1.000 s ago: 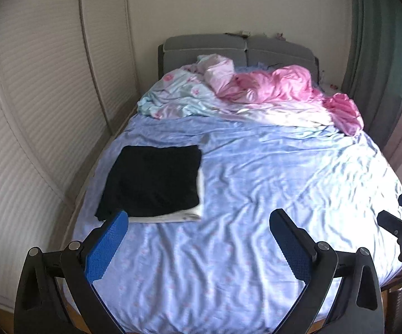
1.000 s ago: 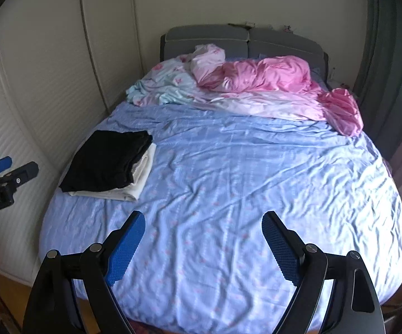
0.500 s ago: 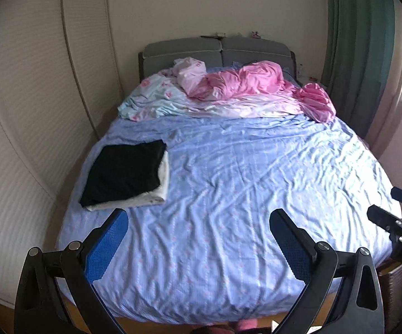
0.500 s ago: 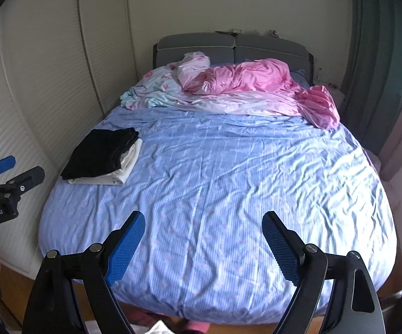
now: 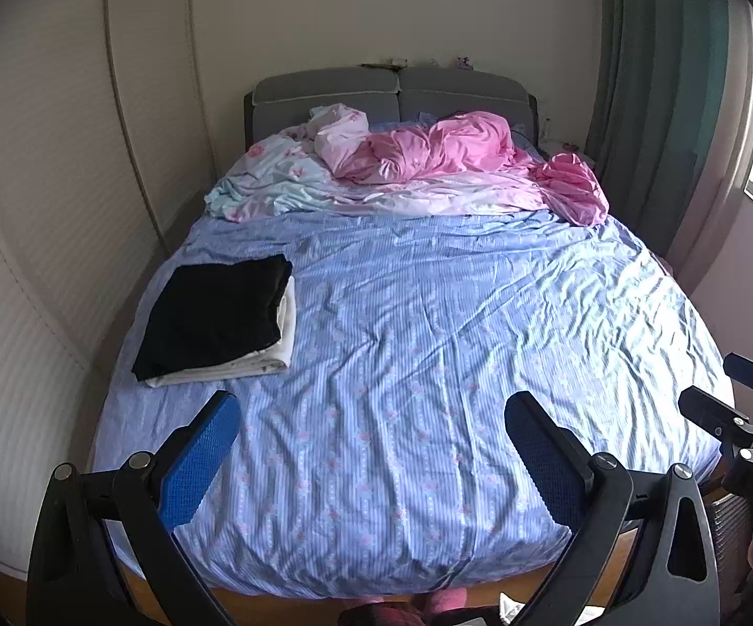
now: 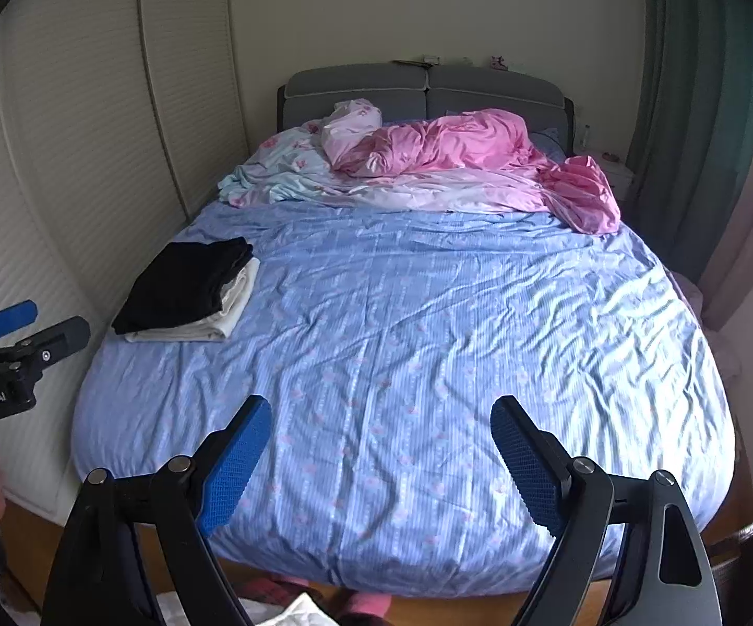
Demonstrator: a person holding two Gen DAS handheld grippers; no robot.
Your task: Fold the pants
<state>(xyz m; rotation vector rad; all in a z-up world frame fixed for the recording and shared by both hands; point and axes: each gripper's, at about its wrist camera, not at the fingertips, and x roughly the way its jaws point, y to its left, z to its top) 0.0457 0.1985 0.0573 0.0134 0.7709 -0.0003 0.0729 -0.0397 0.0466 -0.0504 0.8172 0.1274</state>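
Folded black pants (image 5: 219, 313) lie on top of a folded white garment (image 5: 277, 349) on the left side of the blue bed (image 5: 428, 365). The stack also shows in the right wrist view (image 6: 188, 281). My left gripper (image 5: 371, 448) is open and empty, held off the foot of the bed, well short of the stack. My right gripper (image 6: 376, 448) is open and empty too, held off the foot of the bed. Each gripper shows at the edge of the other's view.
A pink and pale blue crumpled duvet (image 5: 428, 167) lies heaped at the grey headboard (image 5: 392, 94). A white slatted wardrobe (image 5: 37, 208) runs along the left. A green curtain (image 5: 653, 104) and a window are at the right. Something white lies on the floor (image 6: 298, 610).
Both grippers have drawn back from the bed, so the whole mattress and its foot edge now show. The pants stack has not moved.
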